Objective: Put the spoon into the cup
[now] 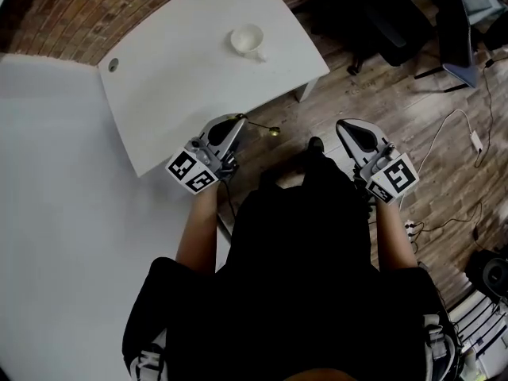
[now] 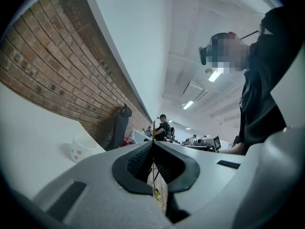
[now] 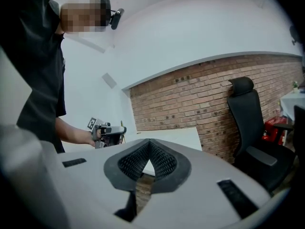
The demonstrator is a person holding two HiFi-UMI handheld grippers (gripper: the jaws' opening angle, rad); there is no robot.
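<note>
A white cup [image 1: 247, 40] stands on the far part of the white table [image 1: 175, 86]; in the left gripper view the cup [image 2: 81, 148] appears low at the left. My left gripper [image 1: 240, 119] hovers by the table's near edge, shut on a thin gold spoon [image 1: 274, 132] whose bowl sticks out to the right. Seen along the left gripper's [image 2: 153, 144] closed jaws, the spoon [image 2: 157, 193] hangs bowl down, its handle rising above them. My right gripper [image 1: 343, 124] is over the wooden floor right of the table; its jaws [image 3: 149, 141] meet with nothing between them.
A brick wall [image 1: 87, 10] runs behind the table. Black office chairs [image 1: 397, 22] stand at the far right, one of them [image 3: 248, 123] in the right gripper view. Cables [image 1: 468, 141] lie on the wooden floor. The person's black-clad body fills the lower head view.
</note>
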